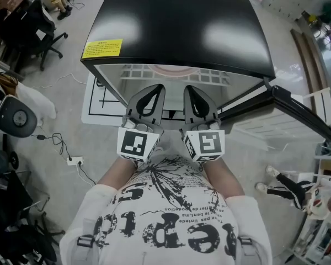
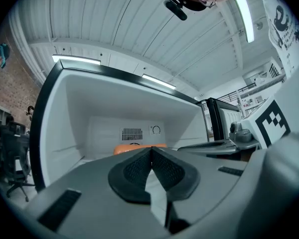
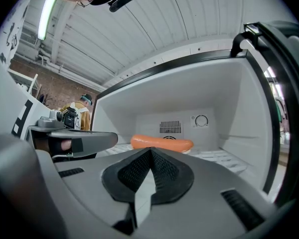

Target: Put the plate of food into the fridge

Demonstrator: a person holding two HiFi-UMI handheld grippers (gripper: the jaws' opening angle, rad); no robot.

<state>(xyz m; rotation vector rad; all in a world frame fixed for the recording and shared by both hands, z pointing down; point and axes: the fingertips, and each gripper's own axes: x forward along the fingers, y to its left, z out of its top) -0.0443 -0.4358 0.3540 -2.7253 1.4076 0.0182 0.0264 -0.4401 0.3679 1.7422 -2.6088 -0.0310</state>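
Note:
The small fridge (image 1: 176, 21) stands open in front of me, its black top filling the head view. On its white wire shelf (image 1: 138, 73) lies the plate (image 1: 168, 69), only its pinkish rim showing. An orange sausage (image 3: 162, 143) rests on that plate at the back, under the vent; the left gripper view catches just its top, the sausage (image 2: 139, 147). My left gripper (image 1: 153, 91) (image 2: 151, 156) and right gripper (image 1: 191, 91) (image 3: 150, 156) hover side by side just outside the opening. Both are shut with nothing between the pads.
The fridge door (image 1: 287, 101) swings out to the right. A thermostat dial (image 3: 201, 120) sits on the back wall. On the floor at left are a power strip and cable (image 1: 74, 160) and an office chair (image 1: 38, 26). A person's legs (image 1: 287, 186) show at lower right.

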